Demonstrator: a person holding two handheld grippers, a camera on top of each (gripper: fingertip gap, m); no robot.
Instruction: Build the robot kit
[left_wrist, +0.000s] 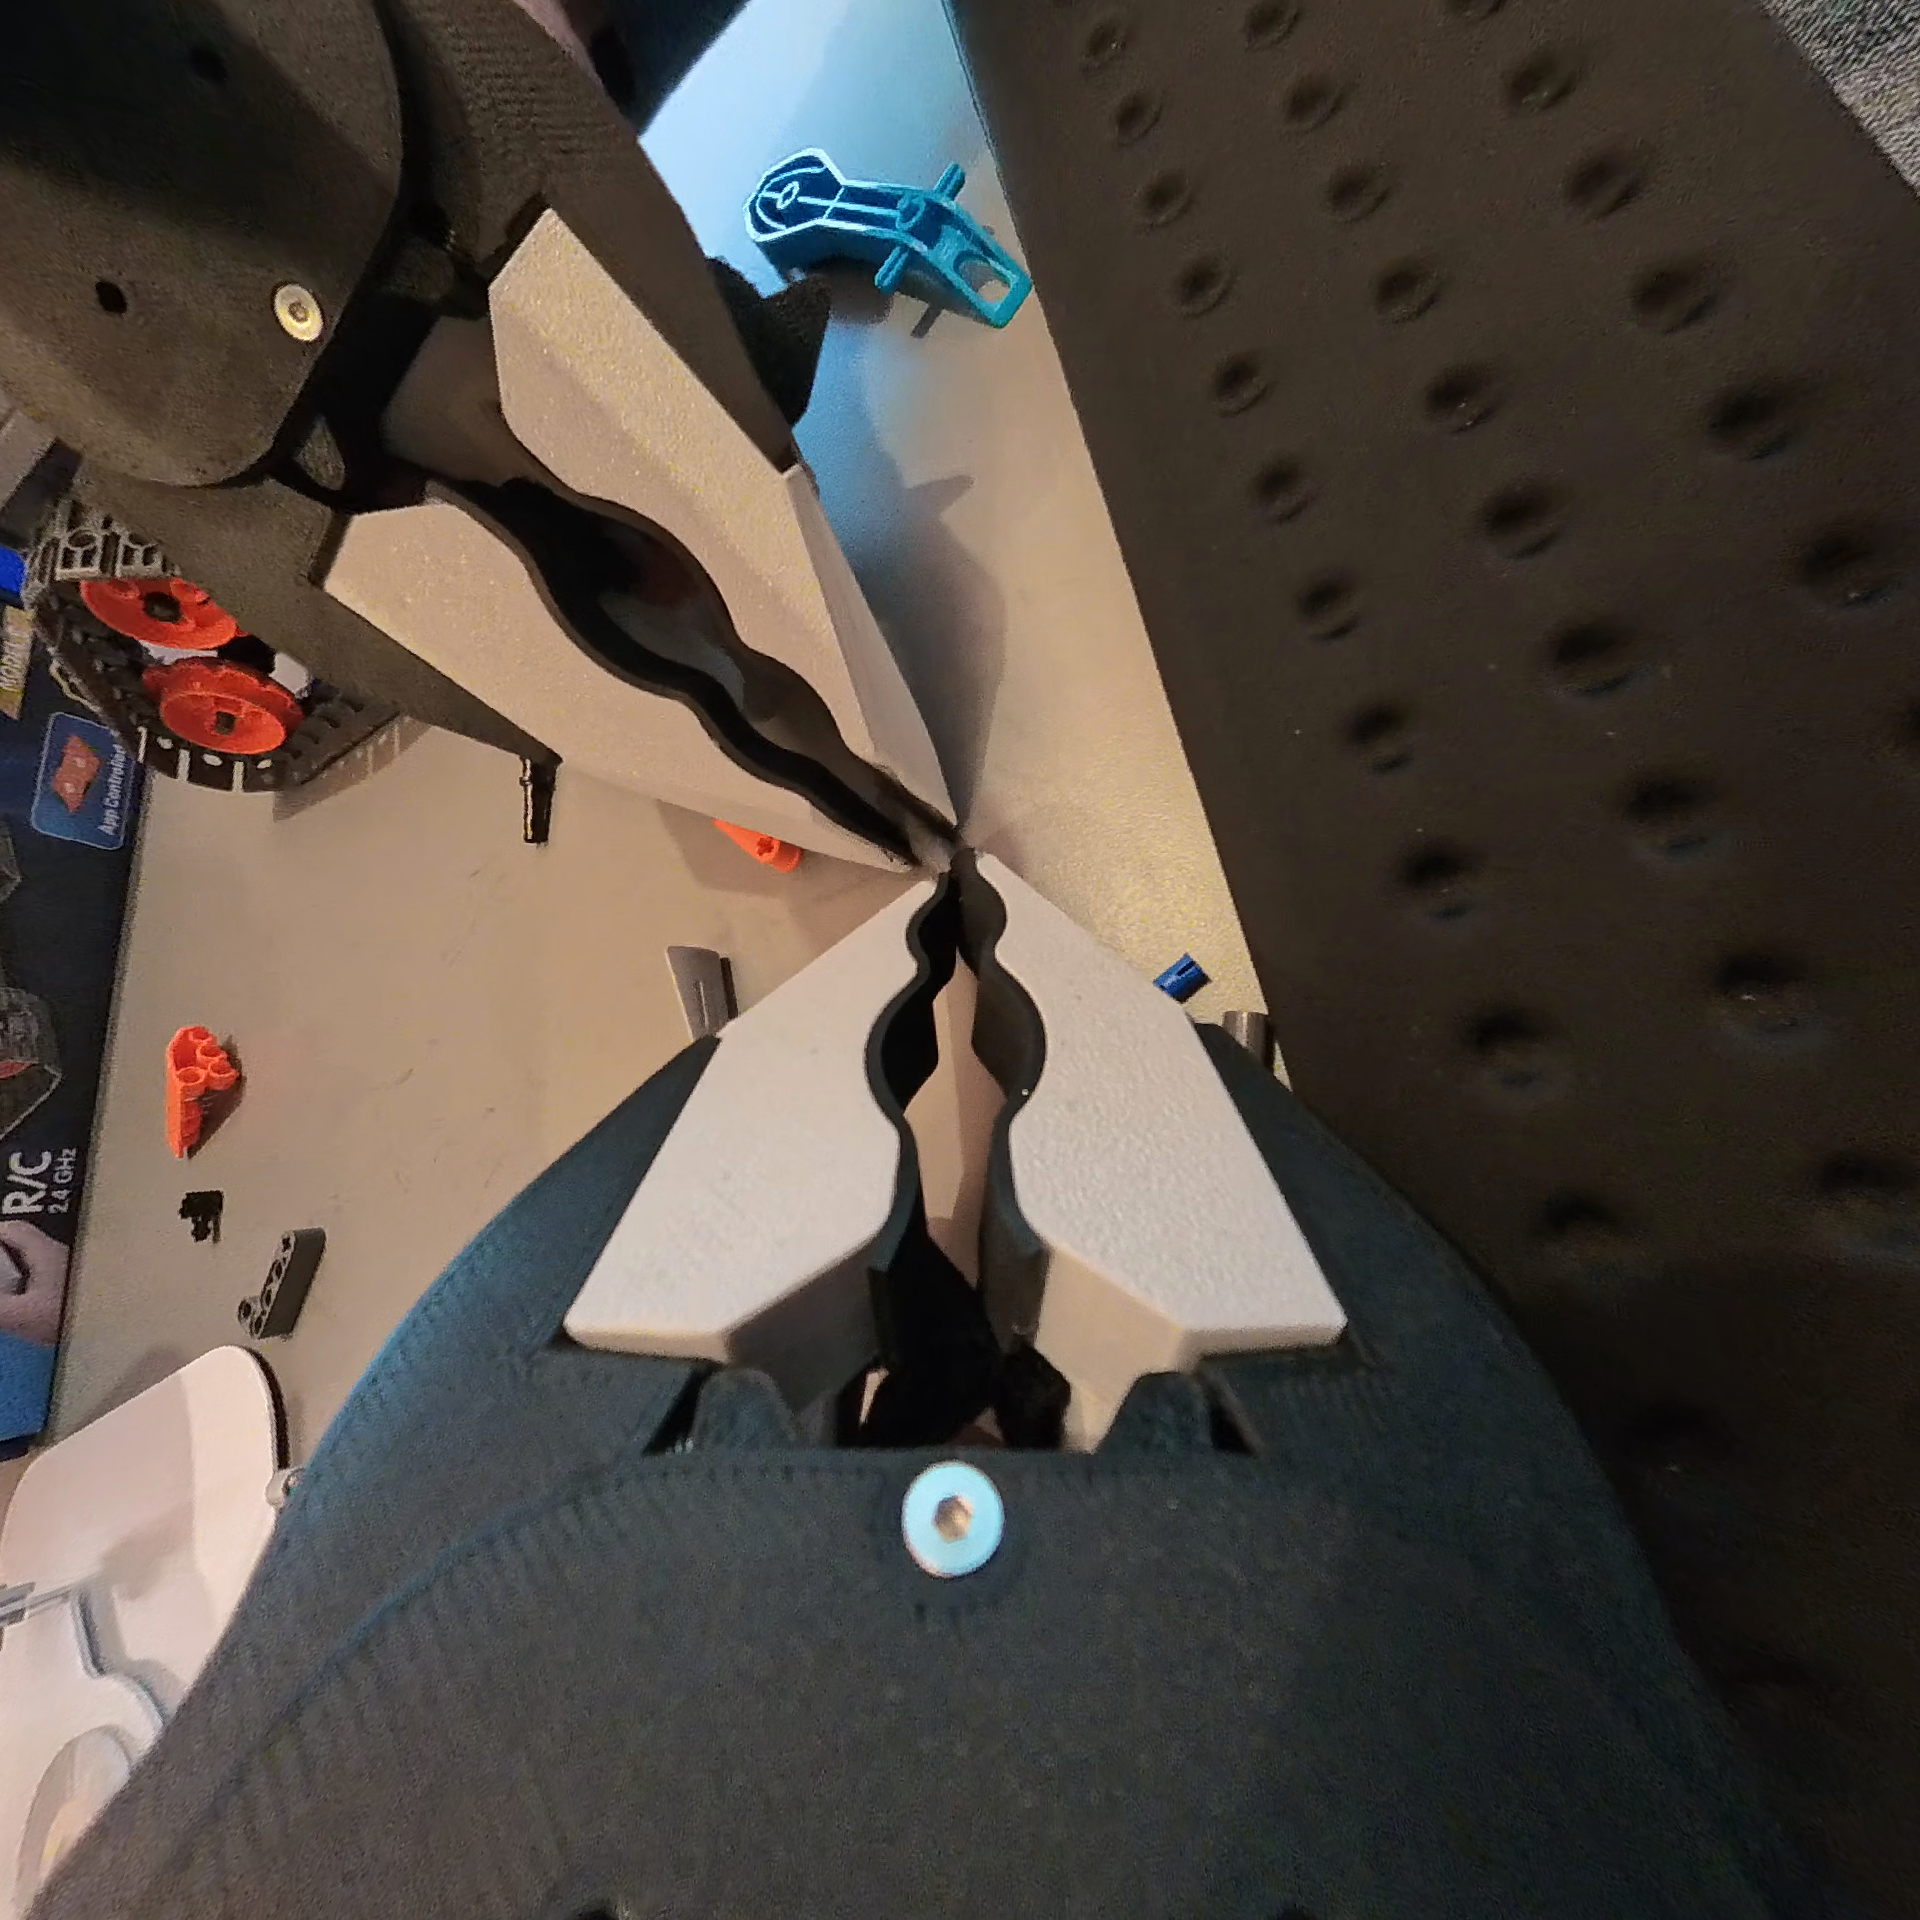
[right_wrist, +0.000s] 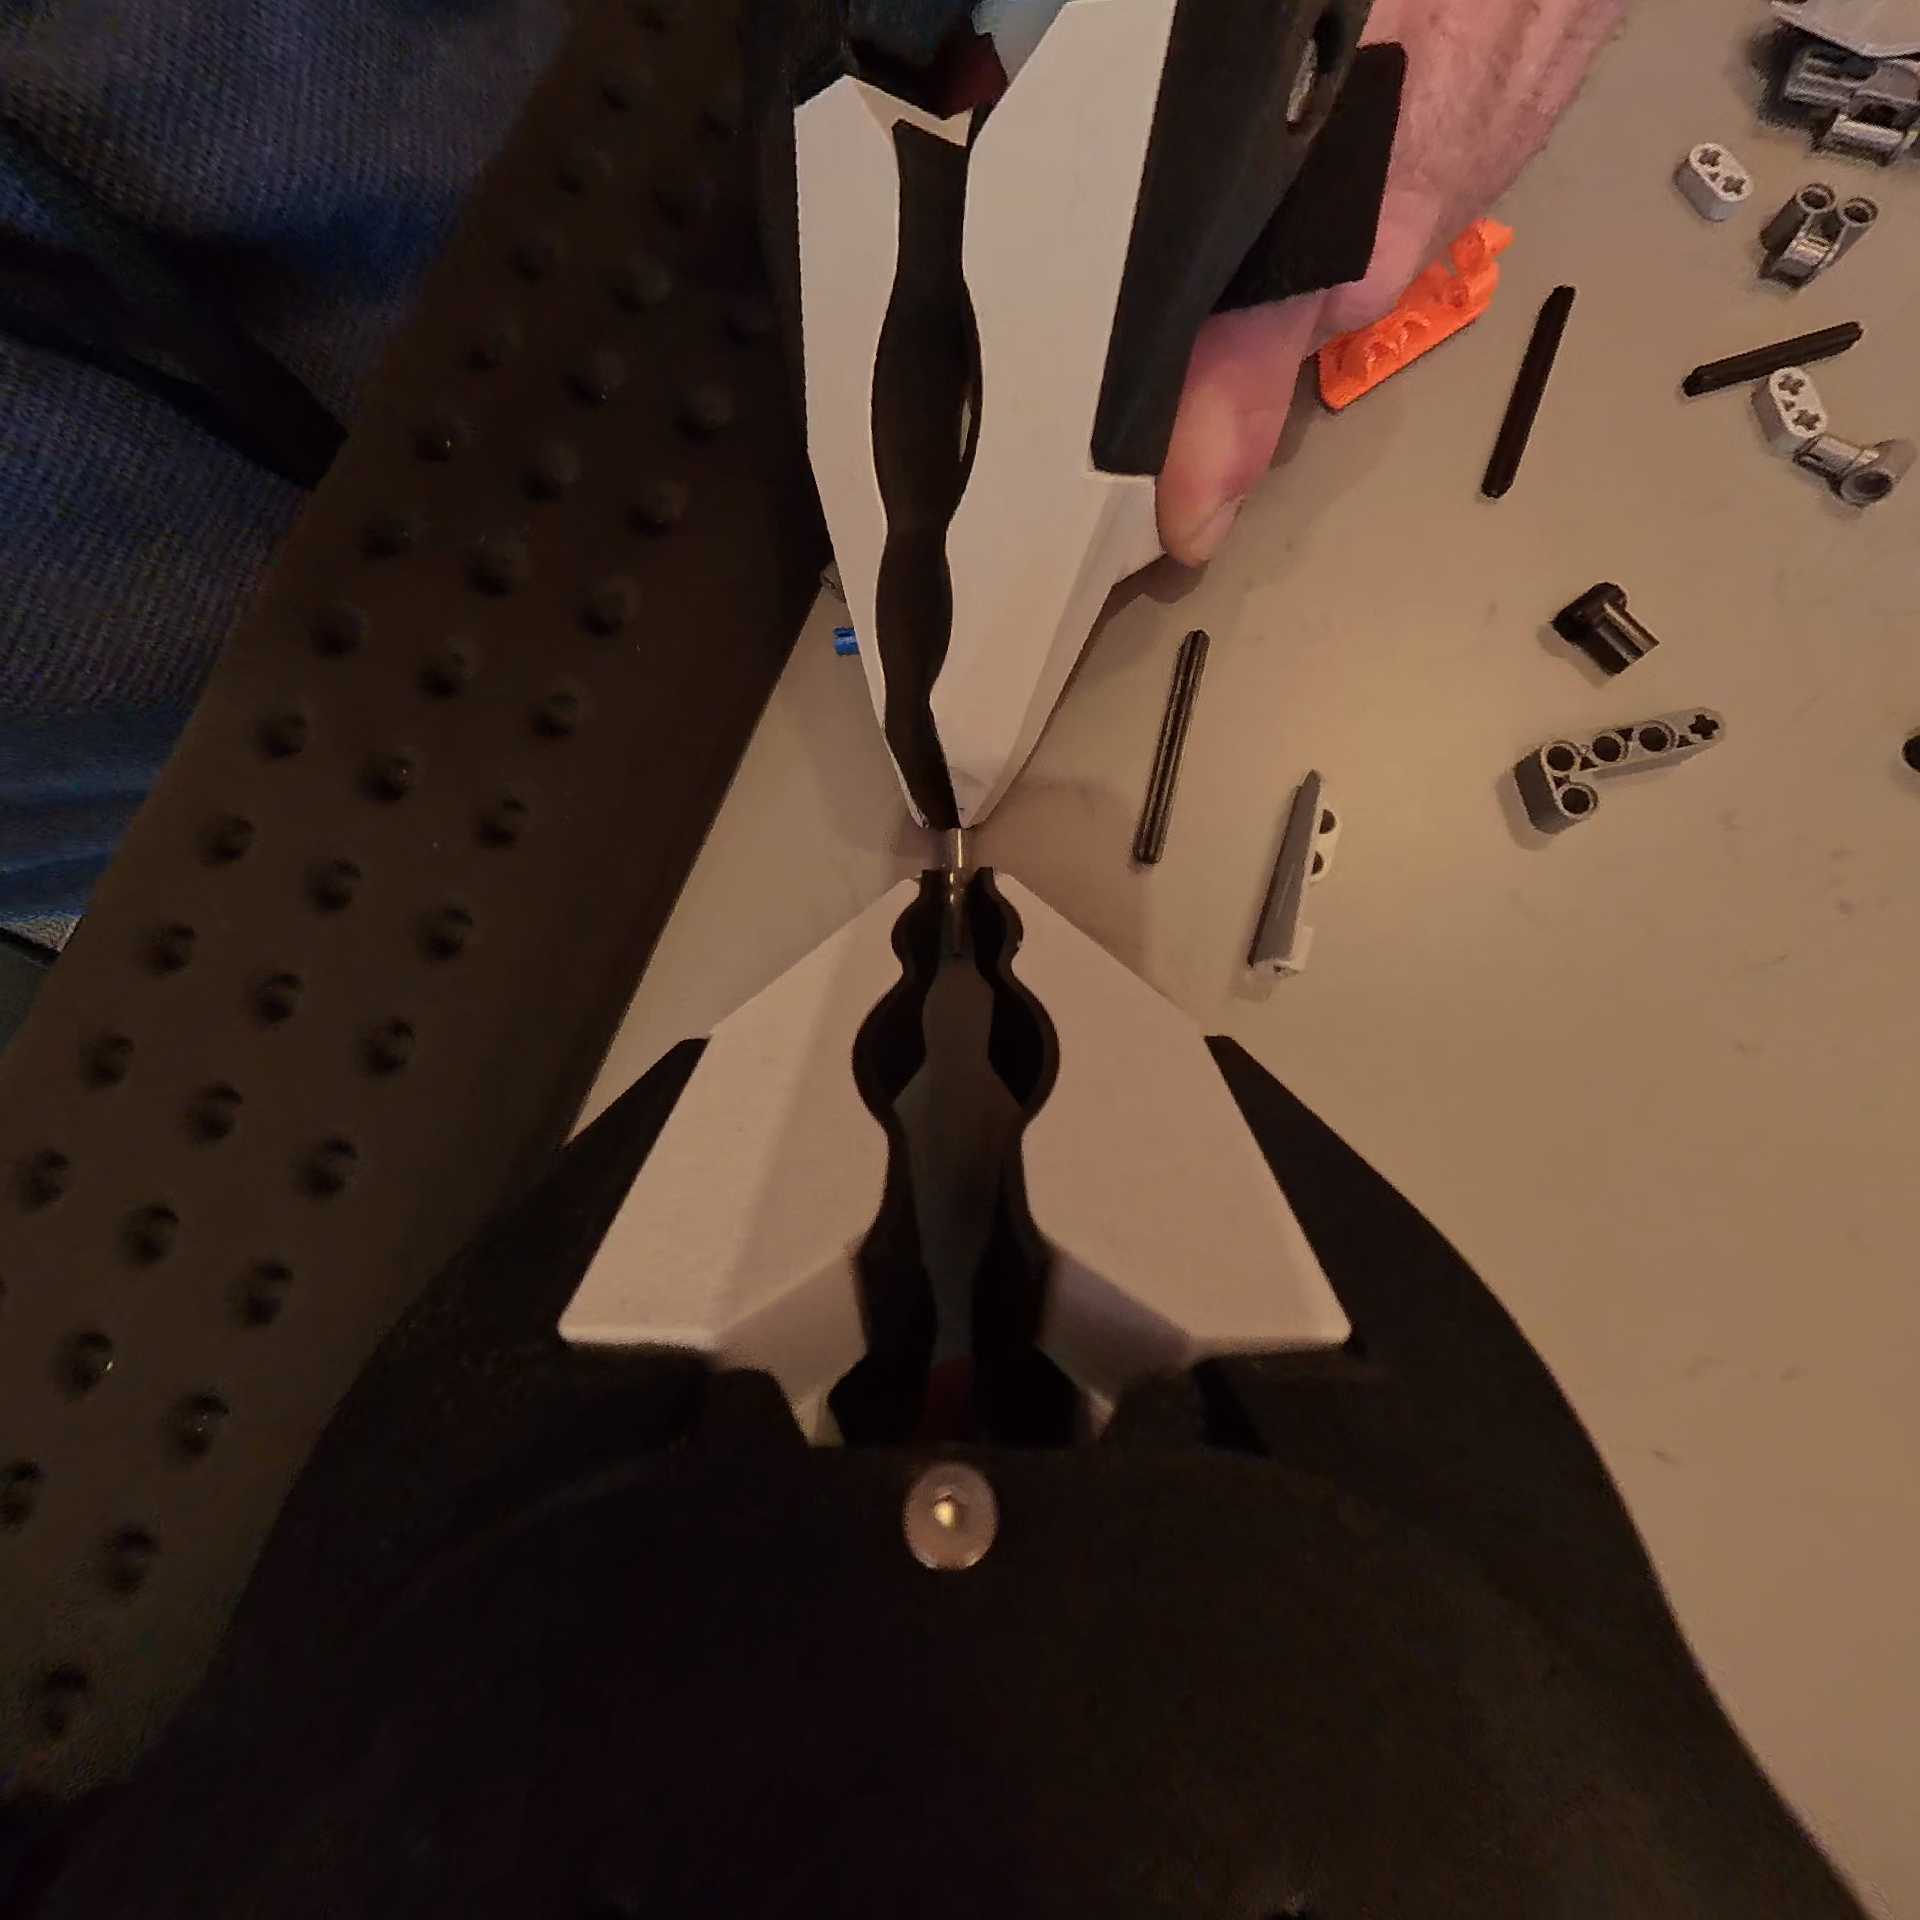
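Beige table fills the frame's right, a black studded panel its left. Your right claw and left claw meet tip to tip at centre, both pinching one small grey pin. Loose black axles lie right of them.

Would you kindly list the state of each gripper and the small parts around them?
right gripper: shut on small pin
small pin: pinched at both ends
left gripper: shut on small pin
teal part: lying loose on table
black axle: lying flat
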